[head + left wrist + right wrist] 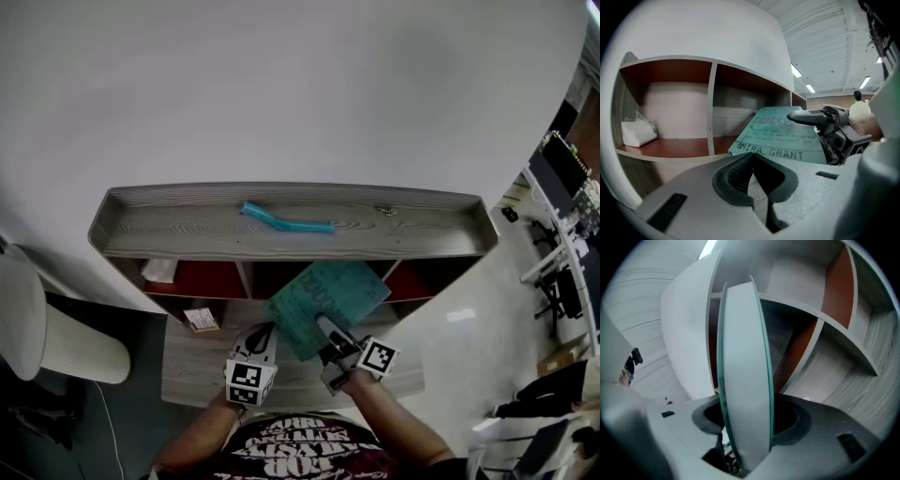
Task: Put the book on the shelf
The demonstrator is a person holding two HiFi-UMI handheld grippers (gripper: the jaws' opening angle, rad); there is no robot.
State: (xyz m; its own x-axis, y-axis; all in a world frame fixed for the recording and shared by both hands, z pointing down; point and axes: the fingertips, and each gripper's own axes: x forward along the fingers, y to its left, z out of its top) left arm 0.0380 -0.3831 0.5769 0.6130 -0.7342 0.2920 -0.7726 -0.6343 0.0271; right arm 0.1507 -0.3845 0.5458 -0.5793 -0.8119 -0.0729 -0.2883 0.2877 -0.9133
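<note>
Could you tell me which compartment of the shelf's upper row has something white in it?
The left compartment: a white bundle lies on its floor against the left wall. No such bundle shows in the others.

Wall (300, 84): plain white, unbroken, behind the shelf unit.
Shelf unit (187, 230): grey wood-grain, raised rim round the top; open compartments below with red-brown inner faces, parted by upright dividers.
Dark floor (131, 412): grey, left of the unit; a thin white cable (105, 422) lies across it.
Pale floor (469, 319): glossy white, right of the unit, catching a patch of reflected light.
White rounded furniture piece (37, 328): far left, kind unclear.
White tables (559, 255): far right, bearing dark equipment.
Ceiling (820, 37): white, ribbed, seen in the left gripper view.
Strip lights (810, 88): lit, several in rows.
</note>
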